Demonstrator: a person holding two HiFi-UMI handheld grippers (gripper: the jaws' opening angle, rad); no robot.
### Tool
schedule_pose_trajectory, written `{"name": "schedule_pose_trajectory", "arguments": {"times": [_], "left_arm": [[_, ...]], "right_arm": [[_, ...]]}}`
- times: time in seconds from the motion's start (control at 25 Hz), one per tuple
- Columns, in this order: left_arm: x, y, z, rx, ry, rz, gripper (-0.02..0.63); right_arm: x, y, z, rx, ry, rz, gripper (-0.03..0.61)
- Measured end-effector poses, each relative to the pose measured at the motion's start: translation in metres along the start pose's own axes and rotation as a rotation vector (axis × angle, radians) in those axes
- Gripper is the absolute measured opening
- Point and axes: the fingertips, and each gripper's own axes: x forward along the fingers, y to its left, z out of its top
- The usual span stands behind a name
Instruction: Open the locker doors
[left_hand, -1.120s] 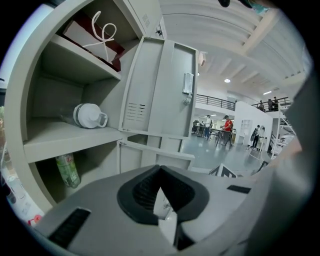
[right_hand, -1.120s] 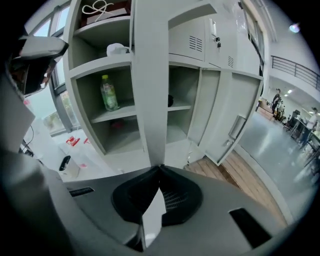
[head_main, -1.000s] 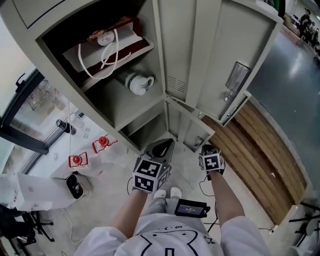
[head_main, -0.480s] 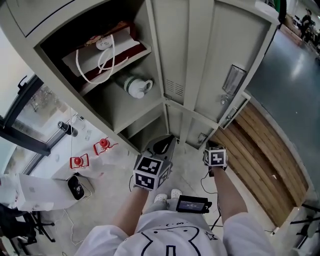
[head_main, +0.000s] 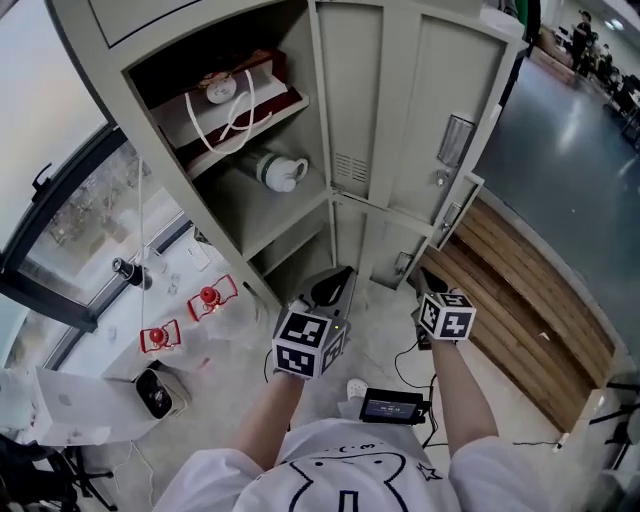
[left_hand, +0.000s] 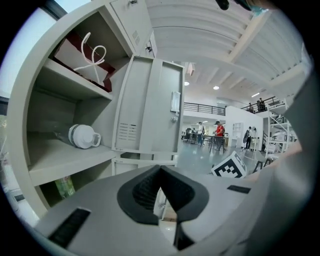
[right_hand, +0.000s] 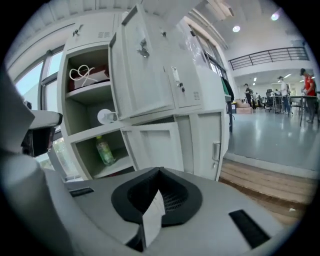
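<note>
Right tongs (head_main: 427, 282) drawn back from lower locker door (head_main: 385, 245), pressed together (empty), left tongs (head_main: 335, 283) likewise shut

- Lockers (head_main: 385, 100): plain pale grey-beige.
- Bag (head_main: 215, 112): white and dark red, with white cord handles.
- Flask (head_main: 283, 172): white.
- Bottle (right_hand: 103, 150): green.
- Plank floor (head_main: 520, 290): brown wooden stripes.

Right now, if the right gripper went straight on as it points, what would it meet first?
Probably the open lower locker door, just ahead of the shut right gripper; depth is unclear.
</note>
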Motion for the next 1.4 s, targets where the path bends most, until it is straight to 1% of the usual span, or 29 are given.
{"name": "schedule_pose_trajectory", "arguments": {"times": [0.16,0.4,0.56,0.64,0.76,0.88,1.08,1.32,1.4], "left_arm": [[-0.031,-0.006,0.004,0.005,-0.030,-0.024,0.020],[-0.071,-0.016,0.001,0.008,-0.063,-0.054,0.020],[-0.093,-0.025,0.001,0.013,-0.084,-0.075,0.020],[-0.101,-0.030,0.006,0.026,-0.100,-0.083,0.020],[-0.108,-0.036,0.020,0.045,-0.137,-0.085,0.020],[-0.115,-0.044,0.031,0.059,-0.170,-0.088,0.020],[-0.117,-0.059,0.043,0.095,-0.200,-0.086,0.020],[-0.124,-0.074,0.054,0.088,-0.232,-0.064,0.020],[-0.125,-0.080,0.056,0.094,-0.237,-0.061,0.020]], "right_arm": [[-0.038,0.043,0.019,-0.046,-0.074,0.011,0.008],[-0.093,0.108,0.044,-0.063,-0.192,0.061,0.008],[-0.131,0.146,0.049,-0.088,-0.250,0.082,0.008],[-0.148,0.162,0.052,-0.100,-0.271,0.083,0.008],[-0.169,0.181,0.064,-0.146,-0.309,0.080,0.008],[-0.186,0.193,0.072,-0.165,-0.347,0.092,0.008],[-0.200,0.195,0.085,-0.176,-0.385,0.125,0.008],[-0.220,0.200,0.098,-0.238,-0.406,0.166,0.008],[-0.226,0.200,0.101,-0.245,-0.415,0.180,0.008]]}}
